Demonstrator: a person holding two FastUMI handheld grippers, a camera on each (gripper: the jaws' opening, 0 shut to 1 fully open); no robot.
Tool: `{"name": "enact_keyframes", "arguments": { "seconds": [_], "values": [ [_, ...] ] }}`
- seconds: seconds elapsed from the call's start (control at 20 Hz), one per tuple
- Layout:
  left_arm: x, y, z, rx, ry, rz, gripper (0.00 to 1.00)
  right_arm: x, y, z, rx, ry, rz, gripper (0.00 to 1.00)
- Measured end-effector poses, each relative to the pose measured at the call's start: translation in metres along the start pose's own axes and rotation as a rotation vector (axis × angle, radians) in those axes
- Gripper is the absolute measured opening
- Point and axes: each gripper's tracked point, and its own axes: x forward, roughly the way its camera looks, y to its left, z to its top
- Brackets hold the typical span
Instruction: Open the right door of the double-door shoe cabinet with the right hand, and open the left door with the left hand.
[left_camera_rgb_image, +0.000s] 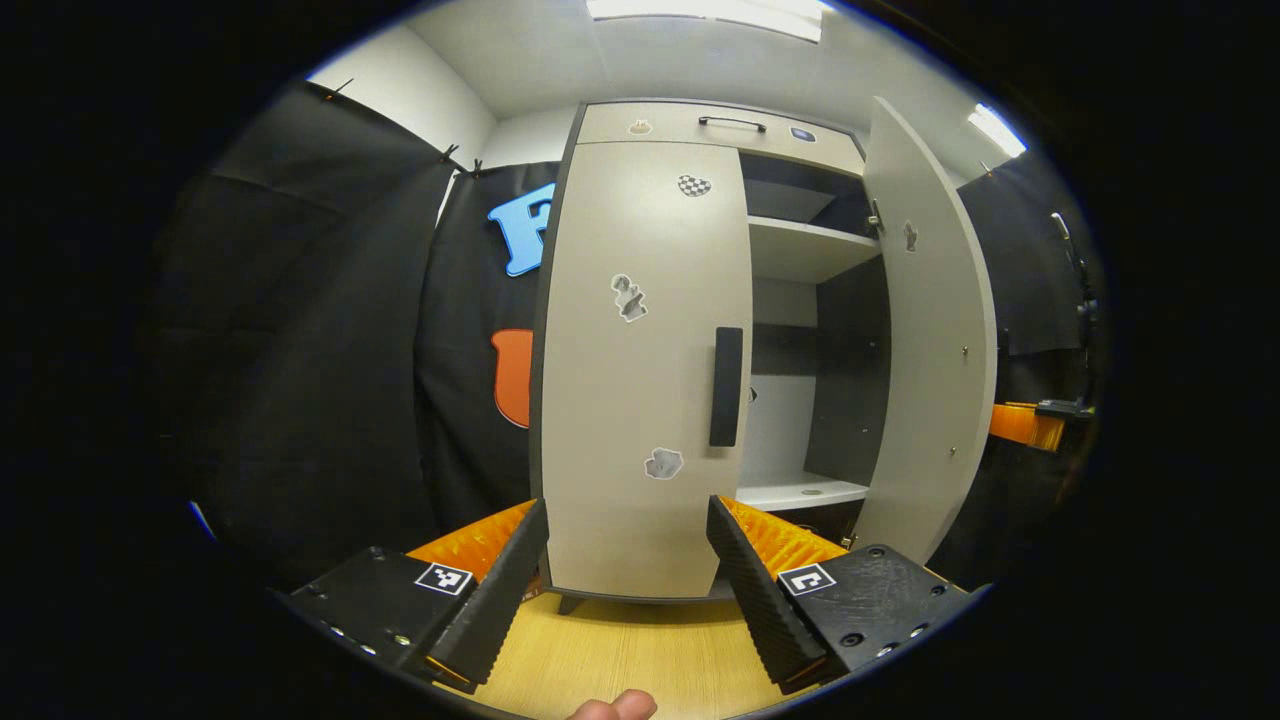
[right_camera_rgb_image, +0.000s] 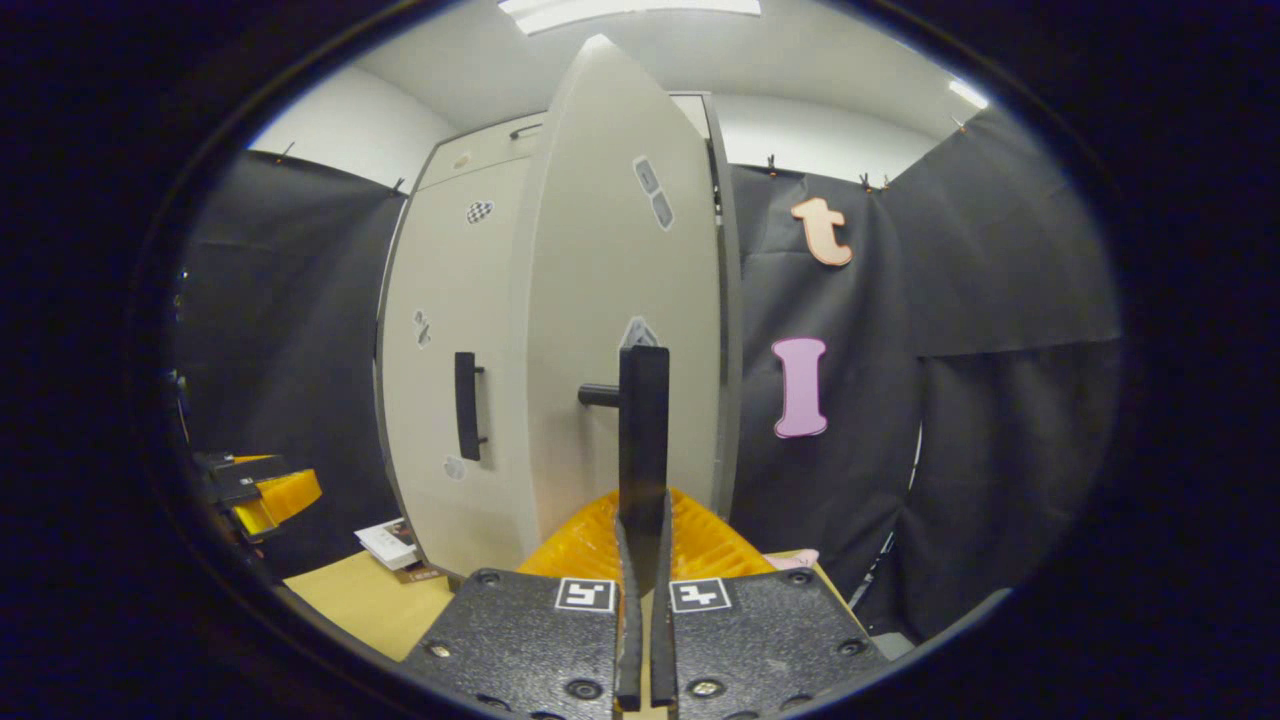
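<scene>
Right tongs (right_camera_rgb_image: 641, 560) clamp one door handle (right_camera_rgb_image: 643, 440); left tongs (left_camera_rgb_image: 627, 560) gape before two doors.

The pale right door (right_camera_rgb_image: 610, 330) stands swung open, its dark upright handle (right_camera_rgb_image: 643, 440) clamped between the right tongs (right_camera_rgb_image: 641, 540). The left door (left_camera_rgb_image: 645, 360) is closed, straight ahead of the parted left tongs (left_camera_rgb_image: 628, 560).

From the right gripper view I see my right gripper (right_camera_rgb_image: 641, 535) with its fingers pressed together on the right door's handle (right_camera_rgb_image: 643, 430), a dark vertical bar. The right door (right_camera_rgb_image: 620, 300) stands swung out from the shoe cabinet (right_camera_rgb_image: 480, 145), edge toward me. Left of that handle, the left door (right_camera_rgb_image: 440, 300) sits closed, its own handle (right_camera_rgb_image: 466, 405) untouched. The left gripper (right_camera_rgb_image: 265, 490) hangs well left of the cabinet.
</scene>
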Motion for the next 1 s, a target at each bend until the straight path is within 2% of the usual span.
{"name": "enact_keyframes", "arguments": {
  "seconds": [0.75, 0.85, 1.0],
  "values": [
    [0.011, -0.017, -0.012, -0.008, 0.027, -0.016, 0.95, -0.007, -0.033, 0.001, -0.024, 0.001, -0.151, 0.04],
    [0.011, -0.019, -0.012, -0.006, 0.032, -0.021, 0.95, -0.003, -0.016, -0.002, 0.034, 0.003, -0.11, 0.04],
    [0.011, -0.019, -0.01, 0.004, 0.029, -0.013, 0.95, -0.002, -0.017, -0.001, 0.018, 0.004, -0.119, 0.04]
  ]
}}
